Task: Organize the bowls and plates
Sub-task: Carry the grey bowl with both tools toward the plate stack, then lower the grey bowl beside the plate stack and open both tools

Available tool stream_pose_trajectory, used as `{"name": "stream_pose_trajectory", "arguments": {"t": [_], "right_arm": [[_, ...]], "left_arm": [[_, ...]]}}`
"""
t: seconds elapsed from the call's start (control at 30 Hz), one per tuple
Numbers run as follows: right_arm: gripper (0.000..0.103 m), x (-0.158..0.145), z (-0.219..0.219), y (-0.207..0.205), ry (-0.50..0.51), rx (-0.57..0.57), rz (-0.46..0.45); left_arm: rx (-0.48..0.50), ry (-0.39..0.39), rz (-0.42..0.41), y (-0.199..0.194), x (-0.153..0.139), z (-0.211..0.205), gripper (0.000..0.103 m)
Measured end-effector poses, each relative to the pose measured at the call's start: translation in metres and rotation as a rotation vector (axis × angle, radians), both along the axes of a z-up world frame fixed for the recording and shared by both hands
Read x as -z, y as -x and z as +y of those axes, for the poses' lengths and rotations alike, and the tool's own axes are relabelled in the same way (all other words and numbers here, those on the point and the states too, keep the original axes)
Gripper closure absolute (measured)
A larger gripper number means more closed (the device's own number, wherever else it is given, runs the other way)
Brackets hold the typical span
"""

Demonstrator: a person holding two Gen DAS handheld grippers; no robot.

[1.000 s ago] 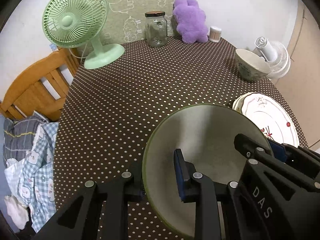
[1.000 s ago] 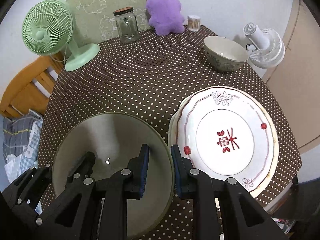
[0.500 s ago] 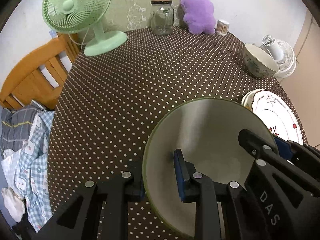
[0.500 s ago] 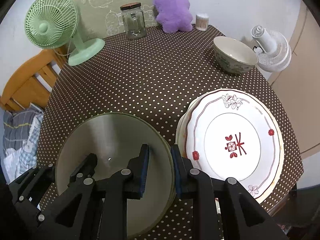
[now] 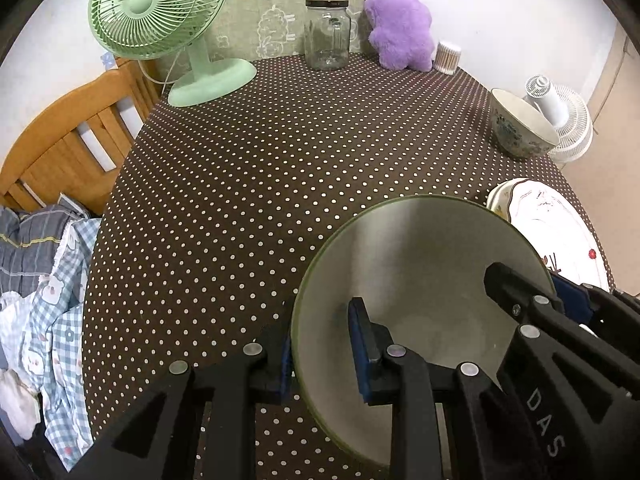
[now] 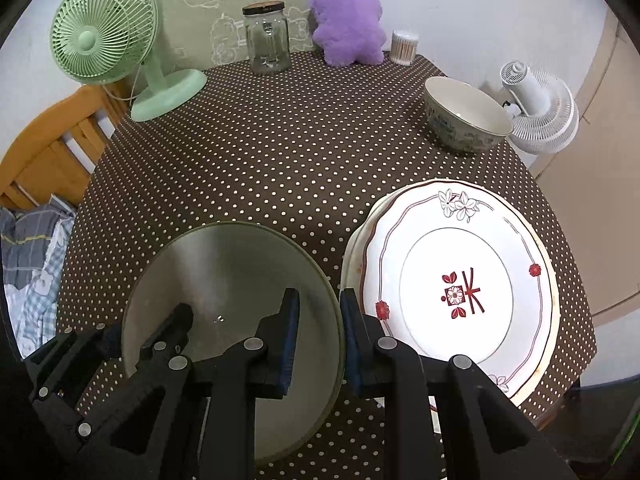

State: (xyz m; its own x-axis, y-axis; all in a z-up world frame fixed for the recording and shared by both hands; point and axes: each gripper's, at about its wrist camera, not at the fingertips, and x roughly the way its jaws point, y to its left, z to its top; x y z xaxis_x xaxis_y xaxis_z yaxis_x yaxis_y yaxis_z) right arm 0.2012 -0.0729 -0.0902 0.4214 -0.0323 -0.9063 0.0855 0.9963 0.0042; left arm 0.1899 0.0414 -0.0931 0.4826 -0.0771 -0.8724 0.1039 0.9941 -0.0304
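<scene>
A large grey-green bowl [image 5: 420, 264] [image 6: 232, 280] is held above the near edge of the dotted table. My left gripper [image 5: 320, 344] is shut on its left rim, one finger inside and one outside. My right gripper [image 6: 318, 336] is shut on its right rim in the same way. A stack of white plates with a red flower pattern [image 6: 456, 288] [image 5: 556, 232] lies just right of the bowl. A patterned cream bowl [image 6: 466, 114] [image 5: 520, 128] stands upright at the far right of the table.
At the back stand a green desk fan [image 5: 160, 28], a glass jar [image 5: 327, 34], a purple plush toy [image 5: 400, 26] and a cotton swab tub [image 5: 447, 57]. A white fan [image 6: 540, 108] is beyond the right edge. A wooden chair [image 5: 68, 140] with clothes [image 5: 40, 264] is left.
Both grippers have lifted the grey-green bowl slightly and pulled back, so the table and back objects show from higher up. Both grips stay unchanged.
</scene>
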Motion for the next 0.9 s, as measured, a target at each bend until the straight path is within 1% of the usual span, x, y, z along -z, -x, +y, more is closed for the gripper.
{"name": "stream_pose_trajectory", "arguments": {"t": [0.1, 0.17, 0.23, 0.3, 0.33, 0.37, 0.4, 0.43, 0.47, 0.5, 0.53, 0.57, 0.63, 0.7, 0.9], "right_arm": [[0.078, 0.003, 0.000, 0.001, 0.005, 0.014, 0.010], [0.078, 0.004, 0.001, 0.003, 0.006, 0.022, 0.014], [0.078, 0.003, 0.001, 0.003, 0.005, 0.020, 0.018], [0.078, 0.003, 0.000, 0.004, -0.004, 0.018, 0.026], [0.077, 0.002, -0.001, 0.004, -0.016, 0.020, 0.029], [0.073, 0.000, -0.002, 0.005, -0.031, 0.021, 0.030], [0.071, -0.003, -0.003, 0.006, -0.048, 0.023, 0.028], [0.065, -0.006, -0.002, 0.007, -0.058, 0.020, 0.024], [0.054, -0.010, 0.000, 0.009, -0.062, 0.016, 0.016], [0.048, -0.015, 0.001, 0.011, -0.062, 0.016, 0.004], [0.040, -0.020, 0.002, 0.013, -0.063, 0.017, -0.010], [0.036, -0.025, 0.003, 0.014, -0.061, 0.016, -0.022], [0.036, -0.035, 0.004, 0.015, -0.044, 0.016, -0.037], [0.035, -0.042, 0.002, 0.015, -0.046, 0.021, -0.045], [0.031, -0.063, 0.002, 0.009, -0.049, 0.013, -0.091]], "left_arm": [[0.012, 0.011, 0.015, 0.000, 0.003, 0.000, 0.075], [0.024, 0.023, 0.035, 0.000, 0.005, 0.000, 0.068], [0.035, 0.018, 0.036, 0.002, 0.003, 0.000, 0.066], [0.044, 0.006, 0.025, 0.006, 0.000, 0.000, 0.061], [0.061, -0.001, 0.023, 0.007, -0.003, -0.001, 0.052], [0.065, -0.002, 0.022, 0.008, -0.005, -0.001, 0.049], [0.067, 0.005, 0.018, 0.009, -0.009, 0.001, 0.047], [0.068, 0.010, 0.016, 0.010, -0.011, 0.001, 0.039], [0.068, 0.012, 0.015, 0.010, -0.015, 0.003, 0.031], [0.067, 0.015, 0.009, 0.010, -0.019, 0.004, 0.029], [0.066, 0.021, 0.002, 0.010, -0.024, 0.006, 0.028], [0.066, 0.029, 0.000, 0.010, -0.028, 0.008, 0.025], [0.063, 0.050, -0.008, 0.011, -0.038, 0.012, 0.023], [0.055, 0.049, -0.029, 0.012, -0.046, 0.013, 0.023], [0.032, 0.061, -0.058, 0.009, -0.064, 0.013, 0.022]]}}
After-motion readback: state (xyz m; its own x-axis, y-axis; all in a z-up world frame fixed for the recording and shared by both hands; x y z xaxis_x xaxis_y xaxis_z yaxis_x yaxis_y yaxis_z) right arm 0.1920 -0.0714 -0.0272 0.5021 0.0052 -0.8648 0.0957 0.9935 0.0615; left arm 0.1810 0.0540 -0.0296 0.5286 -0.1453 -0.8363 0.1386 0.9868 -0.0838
